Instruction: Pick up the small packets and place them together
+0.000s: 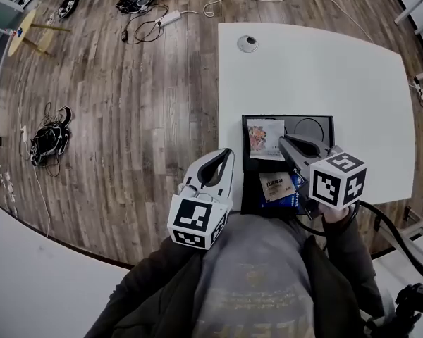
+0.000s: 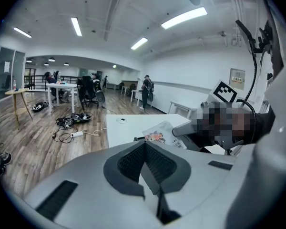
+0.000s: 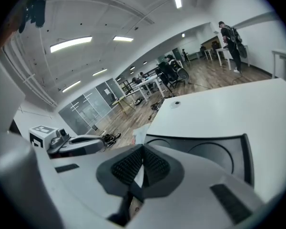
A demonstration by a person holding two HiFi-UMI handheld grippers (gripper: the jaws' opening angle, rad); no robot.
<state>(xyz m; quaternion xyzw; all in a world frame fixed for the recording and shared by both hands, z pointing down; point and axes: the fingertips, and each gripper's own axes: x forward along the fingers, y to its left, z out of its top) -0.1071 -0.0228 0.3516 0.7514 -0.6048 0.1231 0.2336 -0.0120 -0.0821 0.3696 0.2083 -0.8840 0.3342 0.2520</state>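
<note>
the wood floor [image 1: 113,104] fills the left half of the head view, with loose cables [image 1: 151,16] at 11 o'clock. the white table [image 1: 352,83] takes the right side, from 12 round to 4 o'clock, and a small round cap [image 1: 248,43] is set into its far part. a black tray [image 1: 324,120] sits at the table's near edge, just right of centre, with a round recess in its 1 o'clock corner.

the right gripper [image 1: 282,141] reaches over the tray from 5 o'clock and points toward 11 o'clock. its jaws are closed together, and in its own view a thin white sliver shows between the pads. they appear clamped on the right edge of the white packet [image 1: 263,136]. the left gripper [image 1: 228,153] hangs over the table's left edge at 9 o'clock of the tray. it is just beside the tray and points toward 1 o'clock. its jaws are closed together, with nothing gripped.

the white packet has a colourful print. it is in the far left part of the tray and sticks out from the right gripper's tip toward 9 o'clock. in the left gripper view it looks tilted up off the tray. a tan packet [image 1: 275,186] lies in the near part of the tray at 6 o'clock of the white one, apart from it. a blue packet [image 1: 287,203] touches the tan one at its 5 o'clock side, partly under it.
</note>
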